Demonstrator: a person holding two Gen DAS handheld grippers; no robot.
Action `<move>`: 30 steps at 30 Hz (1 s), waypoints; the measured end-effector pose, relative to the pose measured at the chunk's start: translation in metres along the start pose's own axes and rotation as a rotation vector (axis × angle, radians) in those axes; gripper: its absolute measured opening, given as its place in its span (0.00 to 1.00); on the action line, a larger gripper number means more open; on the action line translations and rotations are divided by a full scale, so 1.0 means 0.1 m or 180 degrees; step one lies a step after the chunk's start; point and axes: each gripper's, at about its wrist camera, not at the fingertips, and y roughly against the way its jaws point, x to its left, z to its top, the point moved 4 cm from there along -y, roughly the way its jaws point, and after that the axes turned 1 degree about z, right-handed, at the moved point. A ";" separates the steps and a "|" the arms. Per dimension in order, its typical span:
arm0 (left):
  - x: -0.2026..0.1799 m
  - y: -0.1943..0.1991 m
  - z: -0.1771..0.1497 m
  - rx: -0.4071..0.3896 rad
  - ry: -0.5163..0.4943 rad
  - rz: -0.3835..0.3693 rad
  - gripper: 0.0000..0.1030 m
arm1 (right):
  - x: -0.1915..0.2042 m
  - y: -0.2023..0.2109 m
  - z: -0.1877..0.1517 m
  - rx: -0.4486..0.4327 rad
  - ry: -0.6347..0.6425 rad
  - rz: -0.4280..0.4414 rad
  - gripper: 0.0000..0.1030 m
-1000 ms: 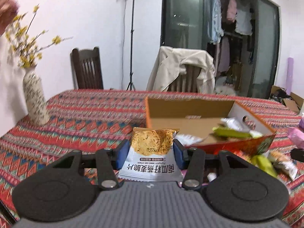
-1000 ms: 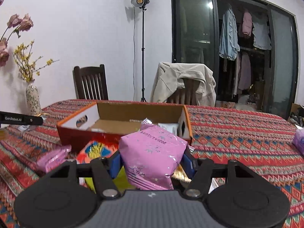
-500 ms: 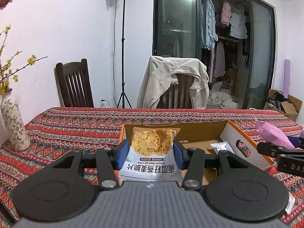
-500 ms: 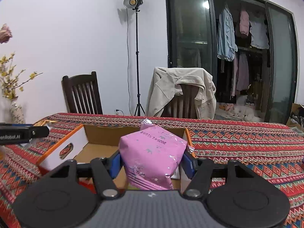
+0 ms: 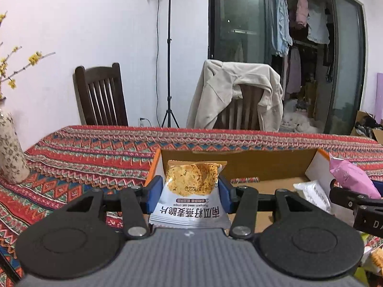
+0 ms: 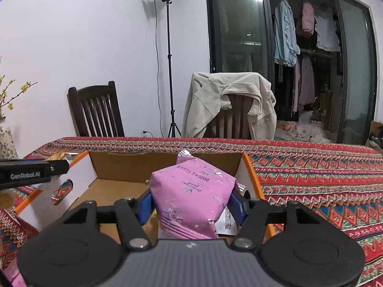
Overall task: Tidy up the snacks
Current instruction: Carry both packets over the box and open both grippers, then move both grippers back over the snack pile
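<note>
My left gripper (image 5: 190, 195) is shut on a white oat-crisp packet (image 5: 191, 191) and holds it above the left end of the open cardboard box (image 5: 263, 165). My right gripper (image 6: 191, 202) is shut on a pink snack bag (image 6: 191, 196) and holds it over the box (image 6: 134, 165), near its right end. The pink bag and the right gripper also show at the right edge of the left wrist view (image 5: 352, 179). The left gripper shows at the left edge of the right wrist view (image 6: 28, 173). A white packet (image 5: 311, 193) lies inside the box.
The table has a red patterned cloth (image 5: 95, 153). A patterned vase (image 5: 10, 150) stands at the left. Two chairs (image 5: 100, 95) stand behind the table, one draped with a beige jacket (image 5: 237, 93). A few snack packets (image 5: 375, 260) lie by the box at lower right.
Both grippers have moved forward and up with their packets, now over the box instead of in front of it. The box looks closer in both views.
</note>
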 end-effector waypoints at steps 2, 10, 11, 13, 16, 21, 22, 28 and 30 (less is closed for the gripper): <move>0.00 -0.04 -0.05 0.0024 -0.0029 -0.0013 0.49 | 0.00 -0.03 -0.03 0.0009 0.0017 0.0010 0.61; 0.09 0.01 -0.09 -0.0077 0.0145 -0.0141 1.00 | -0.05 -0.06 -0.11 0.0055 -0.0032 0.0064 1.00; 0.11 0.04 -0.09 -0.0149 0.0175 -0.0126 1.00 | -0.06 -0.05 -0.11 0.0049 -0.0063 0.0080 1.00; 0.12 0.07 -0.07 -0.0188 0.0208 -0.0123 1.00 | -0.08 -0.02 -0.11 0.0035 -0.0101 0.0109 1.00; 0.12 0.08 -0.07 -0.0170 0.0215 -0.0122 1.00 | -0.08 0.00 -0.12 0.0008 -0.0093 0.0084 1.00; 0.13 0.12 -0.05 -0.0188 0.0226 -0.0112 1.00 | -0.08 0.01 -0.11 0.0007 -0.0095 0.0069 1.00; 0.13 0.13 -0.04 -0.0193 0.0233 -0.0117 1.00 | -0.08 0.01 -0.10 0.0002 -0.0093 0.0066 1.00; 0.09 0.28 0.05 -0.0276 0.0236 -0.0173 1.00 | -0.06 0.10 -0.03 -0.0094 -0.0066 0.0069 1.00; 0.07 0.33 0.08 -0.0282 0.0224 -0.0165 1.00 | -0.04 0.14 -0.01 -0.0107 -0.0052 0.0078 1.00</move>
